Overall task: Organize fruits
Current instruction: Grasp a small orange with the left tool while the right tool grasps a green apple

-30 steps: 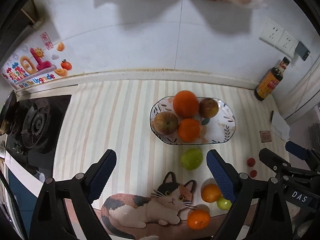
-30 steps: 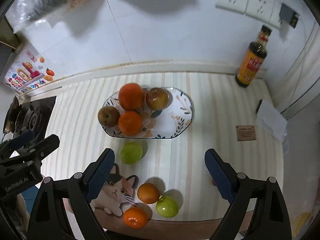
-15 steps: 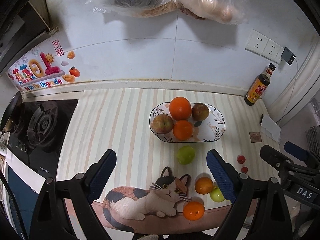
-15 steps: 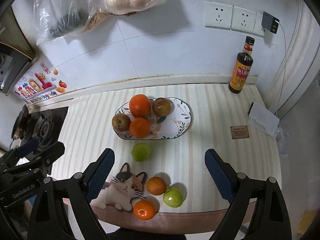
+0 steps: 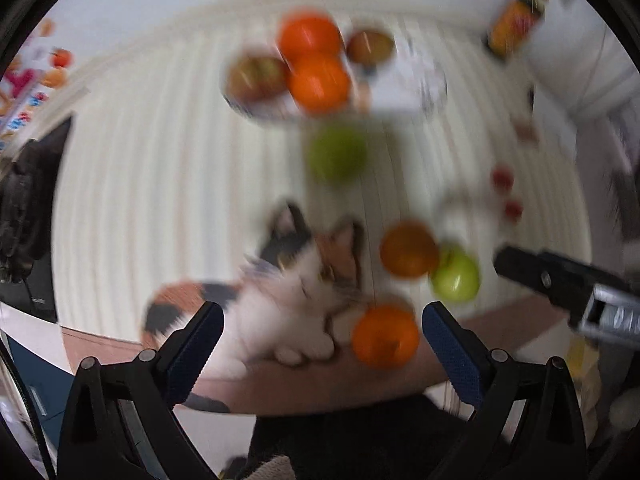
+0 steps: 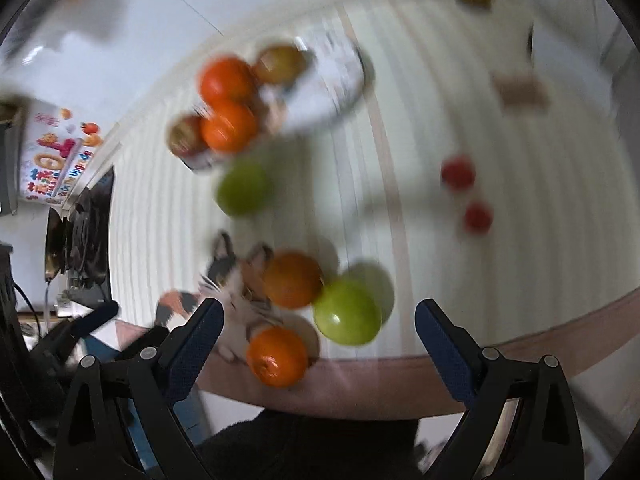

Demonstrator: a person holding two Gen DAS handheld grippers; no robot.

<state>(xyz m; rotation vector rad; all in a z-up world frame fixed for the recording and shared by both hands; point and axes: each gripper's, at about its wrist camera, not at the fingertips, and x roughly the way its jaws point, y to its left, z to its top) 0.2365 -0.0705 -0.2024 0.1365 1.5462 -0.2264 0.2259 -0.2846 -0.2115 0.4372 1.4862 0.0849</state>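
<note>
Both views are motion-blurred. A patterned fruit bowl [image 5: 432, 84] [image 6: 340, 80] holds two oranges and two brownish apples. Loose on the striped counter are a green apple [image 5: 338, 154] [image 6: 242, 188] in front of the bowl, an orange [image 5: 408, 249] [image 6: 292, 280], a second green apple [image 5: 456, 276] [image 6: 347, 312] and another orange [image 5: 385, 336] [image 6: 277, 356] near the front edge. My left gripper [image 5: 322, 344] is open and empty above the front edge. My right gripper [image 6: 318, 340] is open and empty just before the nearest orange and green apple.
A cat picture [image 5: 288, 280] [image 6: 236, 296] decorates the counter front. Two small red fruits [image 5: 503, 178] [image 6: 458, 172] lie to the right. A dark sauce bottle [image 5: 516, 26] stands at the back right by the wall. A black stove [image 5: 28, 196] [image 6: 80, 236] is at the left.
Both grippers have dropped fast toward the counter's front edge and tilted down; the fruits now look larger and closer. The wall bags and sockets left the views. Both grippers stay open.
</note>
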